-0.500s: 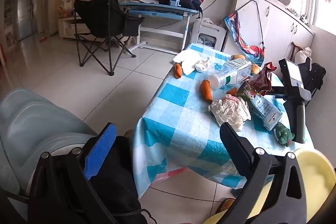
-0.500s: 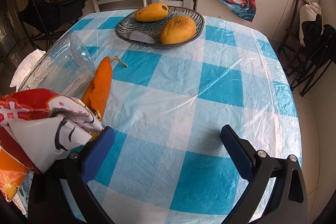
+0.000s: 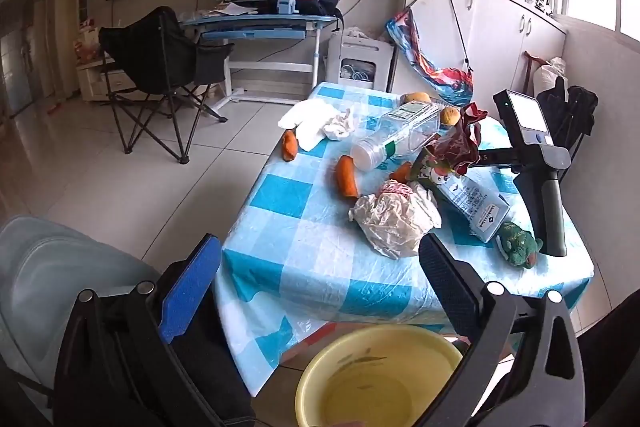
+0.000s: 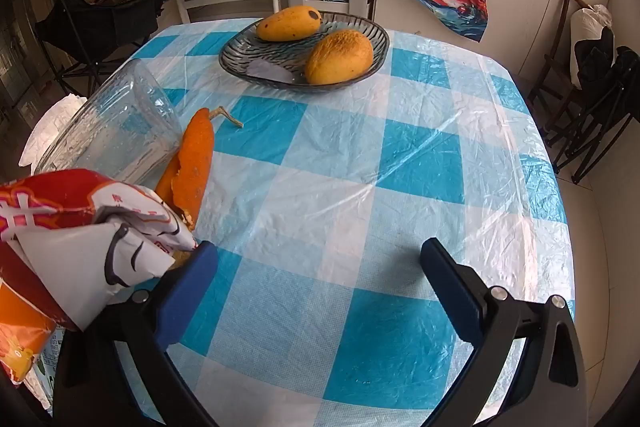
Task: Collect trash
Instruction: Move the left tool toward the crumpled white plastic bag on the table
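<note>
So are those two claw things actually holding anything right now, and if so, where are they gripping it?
No, nothing is held. The left gripper is open above the yellow basin, and the right gripper is open over the checked tablecloth.

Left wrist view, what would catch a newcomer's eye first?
A cluttered blue-checked table: a crumpled plastic bag near its front edge, a clear bottle lying on its side behind it, carrots to the left. A yellow basin sits below the table edge, between the open left gripper fingers.

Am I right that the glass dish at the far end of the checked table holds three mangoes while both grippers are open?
Not quite: the right wrist view shows two mangoes in the glass dish, not three. Both the left gripper and right gripper are indeed open.
</note>
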